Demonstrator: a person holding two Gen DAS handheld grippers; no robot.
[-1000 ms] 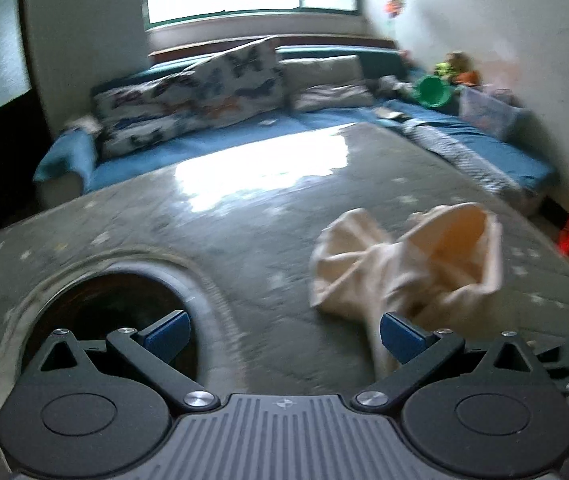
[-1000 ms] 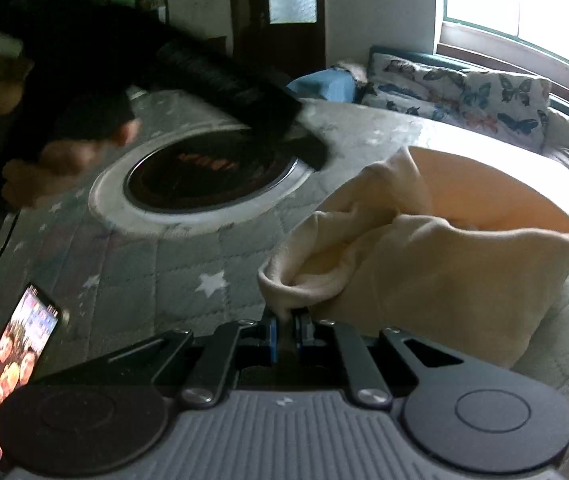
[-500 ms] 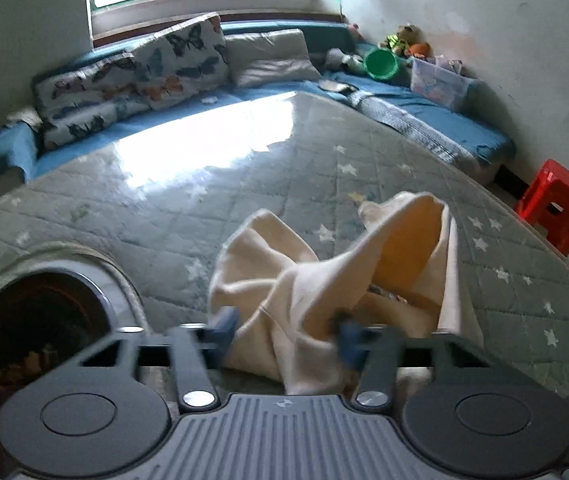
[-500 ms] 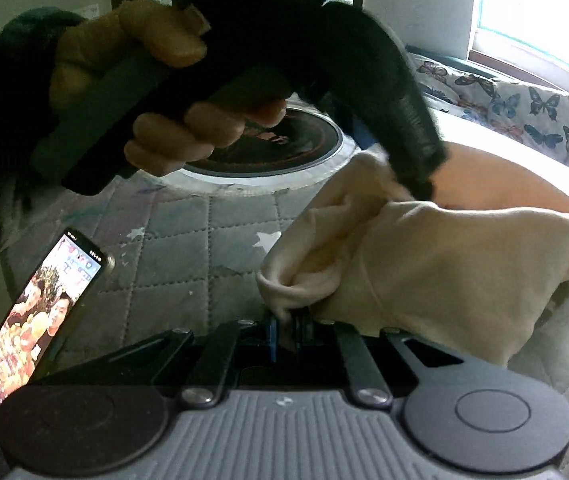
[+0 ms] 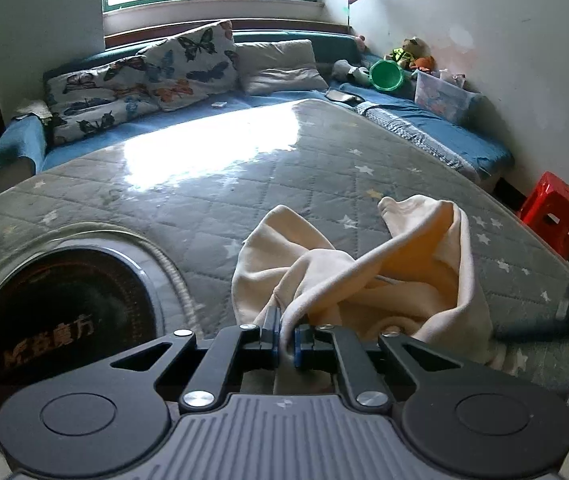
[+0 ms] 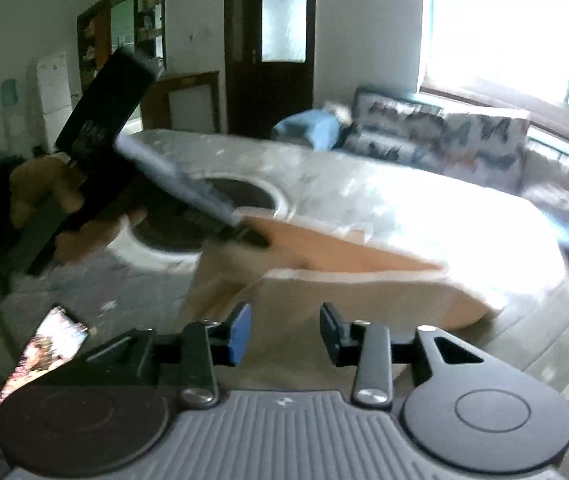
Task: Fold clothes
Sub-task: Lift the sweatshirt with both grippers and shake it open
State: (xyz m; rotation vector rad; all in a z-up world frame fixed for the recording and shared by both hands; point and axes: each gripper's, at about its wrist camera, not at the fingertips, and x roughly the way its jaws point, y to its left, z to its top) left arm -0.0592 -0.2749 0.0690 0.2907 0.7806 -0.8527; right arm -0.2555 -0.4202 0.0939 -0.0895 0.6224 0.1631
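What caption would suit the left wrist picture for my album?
Left gripper pinching a fold of cream garment on a star-quilted table cover.

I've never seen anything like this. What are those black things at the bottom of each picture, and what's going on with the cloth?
There is no robot here: a person holds a two-finger tool in each hand. Each picture comes from a camera on one tool, looking along its fingers. The left tool is closed on a fold of a cream garment lying crumpled on the star-quilted table cover. The right tool is open, with the garment just ahead of it. The right-hand view also shows the person's hand gripping the other tool, and a phone lying on the cover.
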